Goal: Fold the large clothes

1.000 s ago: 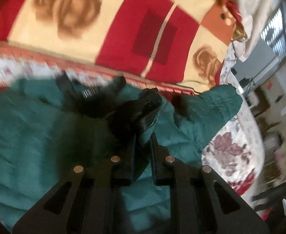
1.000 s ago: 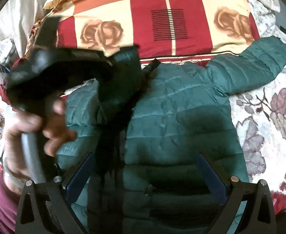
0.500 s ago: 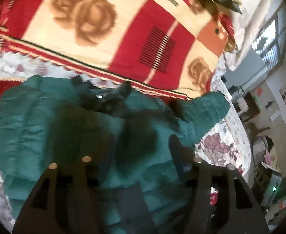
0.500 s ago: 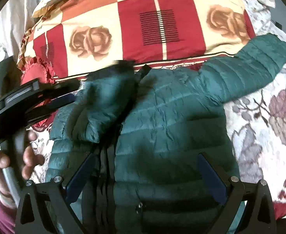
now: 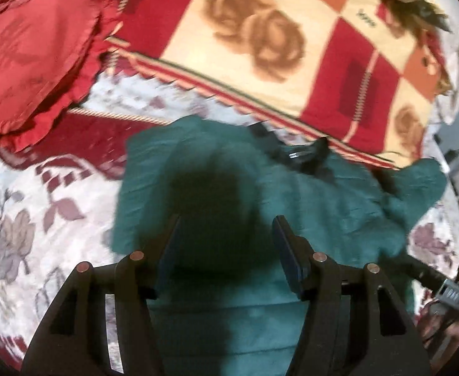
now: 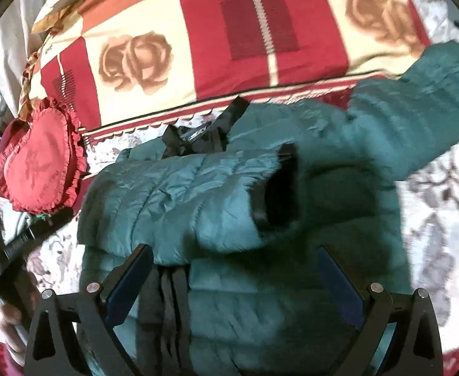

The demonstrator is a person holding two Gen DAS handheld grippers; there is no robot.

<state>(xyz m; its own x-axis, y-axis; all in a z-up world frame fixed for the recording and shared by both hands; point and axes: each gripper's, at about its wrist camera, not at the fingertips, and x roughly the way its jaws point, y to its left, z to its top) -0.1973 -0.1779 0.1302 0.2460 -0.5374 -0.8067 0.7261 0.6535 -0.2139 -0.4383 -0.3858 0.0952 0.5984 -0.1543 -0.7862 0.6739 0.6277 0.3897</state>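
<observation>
Sleeve (image 6: 198,194) now folded across jacket (image 6: 292,297), released, beneath open left gripper (image 5: 226,235)

Teal jacket (image 6: 198,194) hem cut off below; left-wrist view motion-blurred.

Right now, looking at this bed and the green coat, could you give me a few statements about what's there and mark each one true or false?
1. One sleeve of the teal puffer jacket is folded across its chest. True: the folded sleeve lies over the front, cuff towards the middle.
2. The other sleeve is folded in too. False: the outstretched sleeve lies out to the side, over the floral bedspread.
3. The right gripper is clamped on the jacket. False: its jaws stand wide apart with nothing pinched between them.
4. A red heart-shaped cushion lies beside the jacket. True.
5. The left gripper is open. True: its jaws are apart above the jacket.
</observation>
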